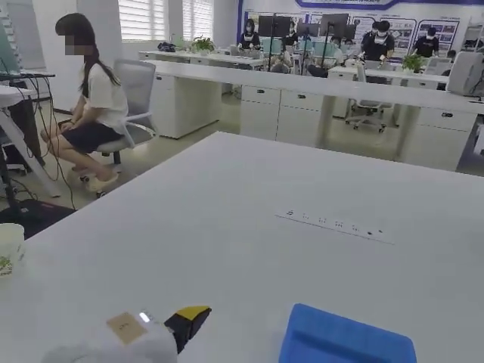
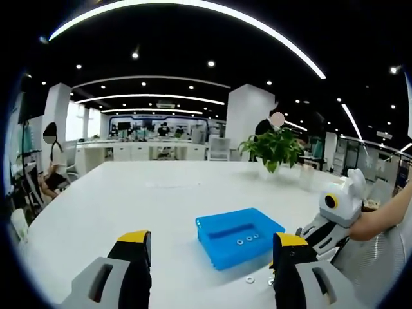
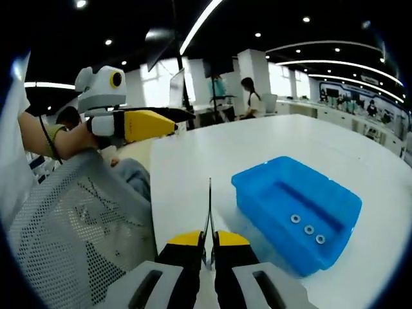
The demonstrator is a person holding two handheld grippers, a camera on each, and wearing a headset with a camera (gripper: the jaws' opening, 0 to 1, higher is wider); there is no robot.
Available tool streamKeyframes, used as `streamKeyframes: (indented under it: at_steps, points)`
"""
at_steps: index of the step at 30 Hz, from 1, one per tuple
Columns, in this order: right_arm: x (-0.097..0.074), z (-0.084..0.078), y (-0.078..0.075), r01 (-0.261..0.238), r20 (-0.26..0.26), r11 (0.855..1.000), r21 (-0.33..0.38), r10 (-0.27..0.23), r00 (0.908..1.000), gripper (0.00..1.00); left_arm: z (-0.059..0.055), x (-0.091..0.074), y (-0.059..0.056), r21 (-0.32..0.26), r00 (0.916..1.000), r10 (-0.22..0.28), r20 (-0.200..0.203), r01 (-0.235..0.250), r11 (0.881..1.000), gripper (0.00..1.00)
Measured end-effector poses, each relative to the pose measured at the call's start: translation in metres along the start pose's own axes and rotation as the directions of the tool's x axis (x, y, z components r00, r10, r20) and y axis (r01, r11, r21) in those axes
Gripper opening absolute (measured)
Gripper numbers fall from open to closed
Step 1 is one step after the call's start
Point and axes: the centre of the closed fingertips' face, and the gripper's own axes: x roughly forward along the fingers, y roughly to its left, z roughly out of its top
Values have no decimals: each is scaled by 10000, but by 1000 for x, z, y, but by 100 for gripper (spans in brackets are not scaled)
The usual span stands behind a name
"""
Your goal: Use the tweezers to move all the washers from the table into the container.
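Observation:
A blue container (image 3: 298,207) lies on the white table (image 3: 193,167) with three washers (image 3: 309,229) inside. My right gripper (image 3: 207,239) is shut on thin dark tweezers (image 3: 209,212), whose tip points along the table just left of the container. The left gripper view has the container (image 2: 237,237) ahead, the same washers (image 2: 248,239) in it and a loose washer (image 2: 250,279) on the table in front of it. My left gripper (image 2: 214,239) is open and holds nothing. The right gripper (image 2: 315,233) comes in from the right. In the head view the left gripper (image 1: 189,321) sits left of the container (image 1: 348,336).
A socket strip (image 1: 336,224) is set into the table further out. A paper cup (image 1: 9,249) stands at the left edge and a potted plant (image 2: 273,149) at the far side. A mesh chair (image 3: 84,219) is beside the table. A person (image 1: 94,106) sits beyond it.

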Motion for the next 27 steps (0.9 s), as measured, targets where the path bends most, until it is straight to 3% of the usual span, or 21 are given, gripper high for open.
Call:
streamKeyframes:
  at_steps: [1,6,9,12,18,22,25,27]
  points:
    - [-2,6,-6,253,288,9997,-48,-252,9993,3,0,0,1,12,10000,71,16,-71,10000,79]
    - [-7,15,-6,29,938,9948,1019,-125,9955,3,5,0,8,-8,9981,524,320,-524,9986,89]
    - [-8,14,-8,108,866,9943,1063,-201,9960,3,12,-1,8,-54,9956,602,712,-600,9982,93]
    - [-9,16,-10,112,1011,9915,1295,-244,9946,3,13,-1,9,219,9937,807,784,-826,9963,99]
    - [-14,17,-14,314,1121,9887,1468,-481,9925,3,12,-1,9,531,9932,945,677,-982,9937,99]
    - [-17,19,-15,356,1248,9862,1616,-562,9906,3,21,-2,6,403,9895,787,1209,-841,9956,99]
    - [-21,19,-16,419,1282,9846,1698,-642,9897,3,21,-1,4,495,9902,700,1205,-764,9959,99]
    - [-26,25,-17,302,1652,9771,2108,-661,9840,3,15,1,3,593,9937,677,888,-731,9956,99]
